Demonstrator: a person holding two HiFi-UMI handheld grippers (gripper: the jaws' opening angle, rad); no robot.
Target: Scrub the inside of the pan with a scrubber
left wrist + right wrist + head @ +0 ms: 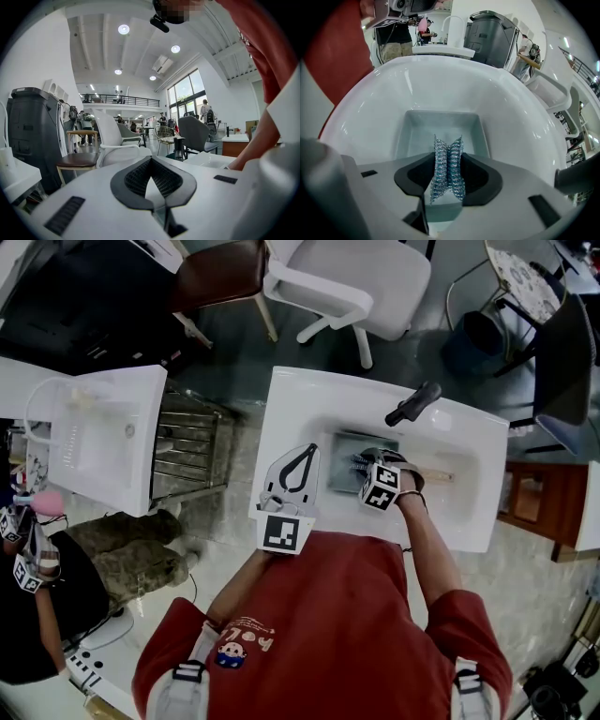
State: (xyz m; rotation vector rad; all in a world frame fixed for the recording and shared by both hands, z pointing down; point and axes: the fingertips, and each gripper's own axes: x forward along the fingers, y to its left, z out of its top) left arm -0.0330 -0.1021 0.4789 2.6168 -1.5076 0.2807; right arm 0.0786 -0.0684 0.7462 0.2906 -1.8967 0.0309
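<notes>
A white sink [291, 395] fills the middle of the head view, its basin running from centre to right. A second white sink [103, 437] stands at the left edge, apart from the first. Above them, at the top of the frame, are a white chair [347, 277] and a brown-seated chair [220, 268].

Inside the middle sink lies the pan [352, 448], a grey rectangular tray with low walls, just left of the basin's centre. A black tap [412, 404] stands on the sink's far rim, above and to the right of the pan.

The left claw [307, 454] lies over the sink's left rim, beside the pan and outside it. In the left gripper view the left claw [151, 161] has its jaws narrow, tips meeting, with nothing between them; it points out at the room and chairs.

The right claw [361, 468] reaches into the basin from the lower right, over the pan's right part. In the right gripper view the right claw [448, 165] is closed on the scrubber [449, 154], a wad of shiny steel wool pinched upright between the pads, with the pan [440, 126] straight ahead, open side facing the camera, and the sink [393, 93] curving around it. Whether the scrubber [358, 465] touches the pan's floor cannot be told.
</notes>
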